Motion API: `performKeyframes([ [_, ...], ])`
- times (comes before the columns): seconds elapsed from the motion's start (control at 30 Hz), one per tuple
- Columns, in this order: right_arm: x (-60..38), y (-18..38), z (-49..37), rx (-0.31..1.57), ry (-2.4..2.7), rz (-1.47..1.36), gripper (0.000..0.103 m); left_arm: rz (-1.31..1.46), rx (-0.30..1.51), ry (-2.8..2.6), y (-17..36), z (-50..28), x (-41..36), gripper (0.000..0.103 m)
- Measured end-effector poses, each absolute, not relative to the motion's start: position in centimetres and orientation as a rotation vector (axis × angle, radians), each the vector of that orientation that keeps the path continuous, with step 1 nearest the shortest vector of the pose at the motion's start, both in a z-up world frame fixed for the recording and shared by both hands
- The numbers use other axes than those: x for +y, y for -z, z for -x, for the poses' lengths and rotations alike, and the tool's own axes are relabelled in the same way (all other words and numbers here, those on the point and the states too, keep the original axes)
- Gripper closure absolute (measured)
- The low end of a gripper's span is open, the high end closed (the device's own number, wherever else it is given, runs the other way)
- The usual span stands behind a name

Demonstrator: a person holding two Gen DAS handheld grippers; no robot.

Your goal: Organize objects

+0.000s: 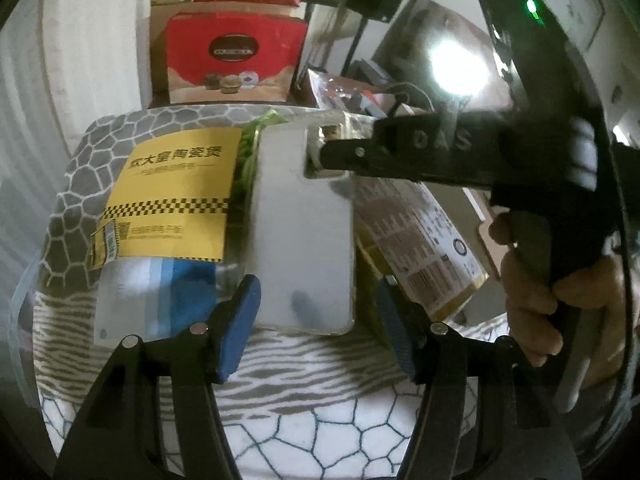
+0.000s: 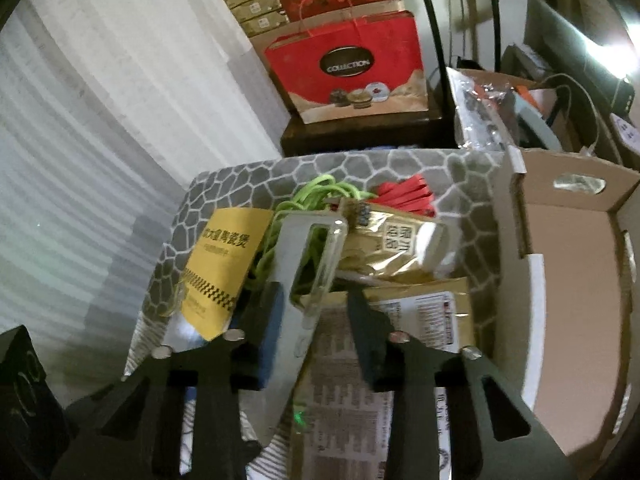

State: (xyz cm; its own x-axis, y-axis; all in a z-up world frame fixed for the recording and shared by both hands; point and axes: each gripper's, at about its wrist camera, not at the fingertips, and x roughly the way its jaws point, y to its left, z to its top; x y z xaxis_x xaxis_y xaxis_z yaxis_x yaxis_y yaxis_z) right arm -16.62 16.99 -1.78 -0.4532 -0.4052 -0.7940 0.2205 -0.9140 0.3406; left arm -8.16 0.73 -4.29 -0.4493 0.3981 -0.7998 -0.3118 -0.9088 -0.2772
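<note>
A clear phone case (image 1: 304, 240) stands tilted in the middle of the pile on the patterned cloth (image 1: 80, 184), between a yellow booklet (image 1: 176, 192) and a gold packet (image 1: 420, 240). The left gripper (image 1: 316, 332) has its blue pads on both sides of the lower edge of the case; whether they press on it I cannot tell. The right gripper (image 2: 320, 320) stands around the case's upper part, its left pad against it, while the right one seems apart. Green cords (image 2: 316, 192) are mostly hidden behind. An open cardboard box (image 2: 576, 280) is cut off at the right.
</note>
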Motion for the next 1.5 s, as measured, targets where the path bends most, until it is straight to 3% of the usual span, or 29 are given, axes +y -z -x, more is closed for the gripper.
performKeyframes([
  [0.2, 16.1, 0.7, 16.0, -0.277, 2.343, -1.352, 0.086, 1.342, -0.05, -2.376, 4.7, 7.6, 1.2, 0.045],
  [0.33, 15.5, 0.2, 15.8, -0.338, 2.273, -1.358, 0.086, 1.343, -0.012, -2.409, 4.8, 7.7, 1.2, 0.047],
  [0.4, 14.9, 0.1, 15.7, -0.337, 2.25, -1.352, 0.086, 1.346, -0.011, -2.424, 4.9, 7.9, 0.9, 0.055],
  [0.47, 14.5, 0.1, 15.5, -0.328, 2.249, -1.343, 0.085, 1.364, -0.027, -2.42, 5.2, 8.3, 0.5, 0.075],
  [0.53, 14.5, 0.0, 15.3, -0.324, 2.248, -1.339, 0.085, 1.367, -0.062, -2.429, 5.3, 8.6, -0.2, 0.078],
  [0.63, 14.8, -0.5, 15.0, -0.333, 2.262, -1.329, 0.081, 1.355, -0.1, -2.449, 5.2, 8.7, -1.2, 0.087],
  [0.77, 16.2, -1.3, 14.0, -0.257, 2.352, -1.306, 0.074, 1.331, -0.166, -2.47, 4.7, 9.3, -2.4, 0.091],
  [0.83, 17.0, -1.8, 13.4, -0.201, 2.411, -1.304, 0.068, 1.321, -0.231, -2.46, 4.4, 9.4, -3.2, 0.092],
  [0.9, 17.8, -1.9, 12.7, -0.146, 2.463, -1.3, 0.054, 1.309, -0.332, -2.439, 4.0, 9.5, -4.3, 0.094],
  [0.97, 18.4, -1.8, 12.1, -0.097, 2.497, -1.301, 0.05, 1.301, -0.406, -2.428, 3.8, 9.4, -5.2, 0.094],
  [1.3, 18.5, -0.9, 9.2, 0.074, 2.538, -1.298, 0.05, 1.42, -0.514, -2.393, 6.2, 8.8, -7.3, 0.09],
  [1.4, 18.8, -0.8, 8.8, 0.051, 2.529, -1.306, 0.05, 1.451, -0.423, -2.49, 6.4, 8.3, -7.4, 0.073],
  [1.47, 19.2, -0.8, 8.8, 0.042, 2.538, -1.308, 0.05, 1.45, -0.377, -2.556, 6.3, 8.1, -7.5, 0.055],
  [1.5, 19.4, -0.8, 8.7, 0.036, 2.546, -1.308, 0.048, 1.448, -0.365, -2.578, 6.2, 8.0, -7.6, 0.052],
])
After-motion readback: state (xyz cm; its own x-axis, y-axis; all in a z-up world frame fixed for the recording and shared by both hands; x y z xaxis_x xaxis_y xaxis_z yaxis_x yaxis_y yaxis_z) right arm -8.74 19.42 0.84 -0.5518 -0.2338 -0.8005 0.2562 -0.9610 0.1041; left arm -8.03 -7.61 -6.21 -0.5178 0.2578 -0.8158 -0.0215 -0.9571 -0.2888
